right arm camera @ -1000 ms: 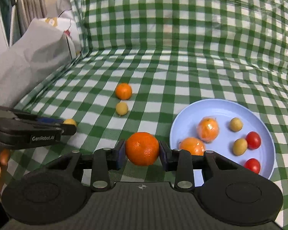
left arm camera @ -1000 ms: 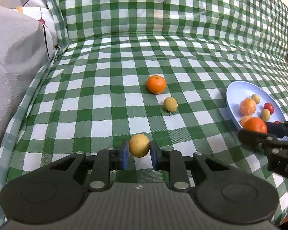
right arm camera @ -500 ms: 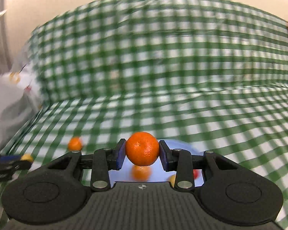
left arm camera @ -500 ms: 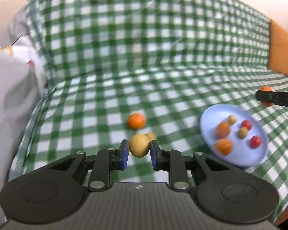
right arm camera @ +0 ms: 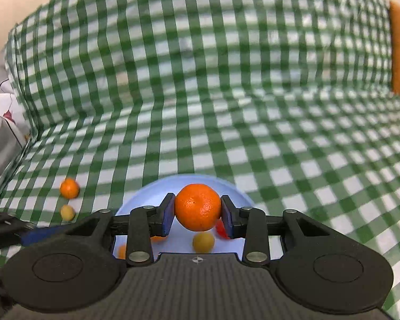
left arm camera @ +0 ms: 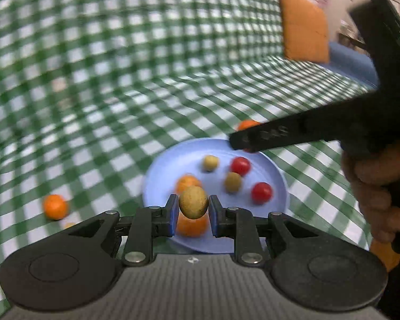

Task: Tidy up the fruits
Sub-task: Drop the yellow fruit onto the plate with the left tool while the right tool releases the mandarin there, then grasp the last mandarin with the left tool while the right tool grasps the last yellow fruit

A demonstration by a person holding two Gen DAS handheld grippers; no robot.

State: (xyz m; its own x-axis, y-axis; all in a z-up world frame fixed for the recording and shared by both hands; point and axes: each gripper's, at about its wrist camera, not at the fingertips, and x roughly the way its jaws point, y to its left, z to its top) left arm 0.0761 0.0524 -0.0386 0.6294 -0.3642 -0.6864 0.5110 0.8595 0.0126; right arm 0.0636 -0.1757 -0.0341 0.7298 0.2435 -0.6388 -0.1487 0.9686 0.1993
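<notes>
The left tongs pinch a small tan round fruit; the right tongs pinch a glossy orange tangerine. The pale blue round plate lies just below and ahead of both.

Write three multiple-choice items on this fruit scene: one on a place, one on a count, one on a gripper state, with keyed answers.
1. Where does the loose orange mandarin lie?
A. on the green-and-white checked cloth
B. on the round light-blue plate
C. on the orange cushion

2. How many small red tomatoes lie on the plate?
A. none
B. two
C. five

3. What is the left hand-held gripper doing?
A. standing open
B. shut on nothing
C. shut on a small yellow-brown round fruit

Answers: 1 A, it sits on the cloth left of the plate. 2 B, the left wrist view shows two red ones. 3 C, both pads press the fruit.
</notes>
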